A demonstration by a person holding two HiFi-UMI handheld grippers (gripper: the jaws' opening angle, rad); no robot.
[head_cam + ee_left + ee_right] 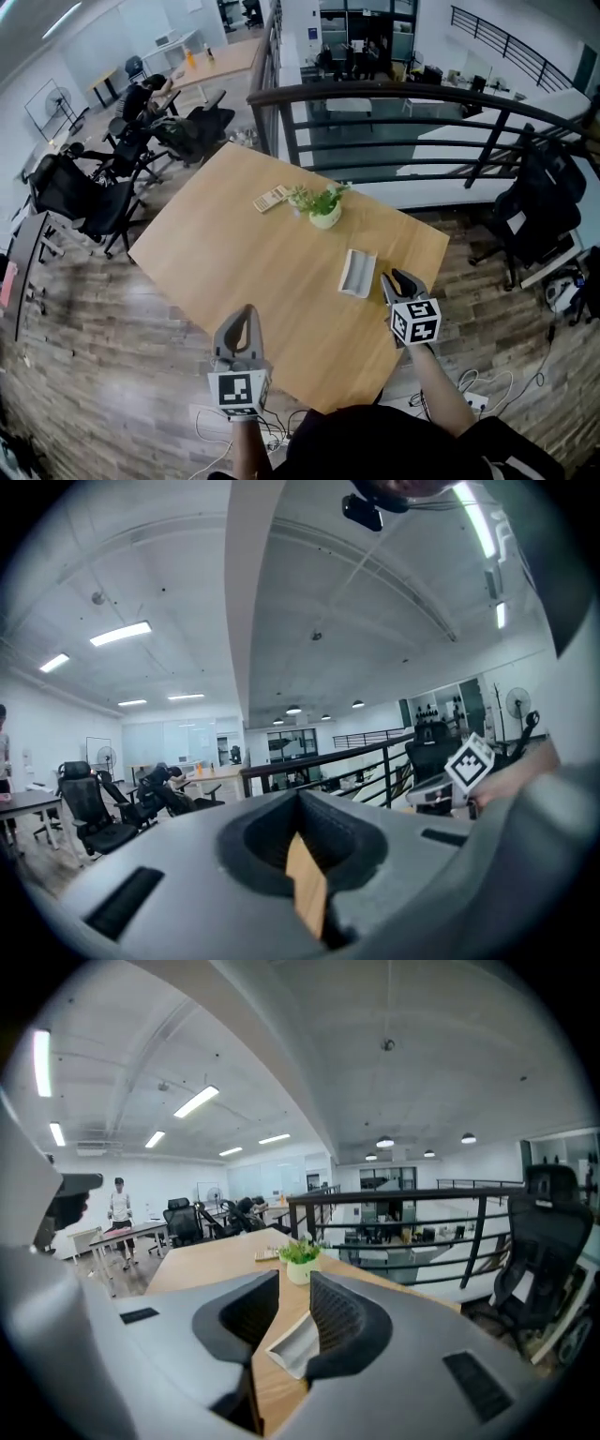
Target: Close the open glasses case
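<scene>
The open glasses case (357, 273) is pale grey and lies on the wooden table (244, 262) near its right edge. My right gripper (398, 278) hovers just to the right of it, apart from it. In the right gripper view that gripper (294, 1279) is open, and the case (296, 1344) shows low in the gap between its jaws, untouched. My left gripper (247, 312) is over the table's near corner, far from the case. In the left gripper view its (298, 795) tips meet with nothing held.
A small potted plant (325, 208) stands beyond the case, with a flat patterned card (271, 198) to its left. A dark railing (394, 94) runs behind the table. Office chairs (84, 192) stand at the left, and another chair (544, 202) at the right.
</scene>
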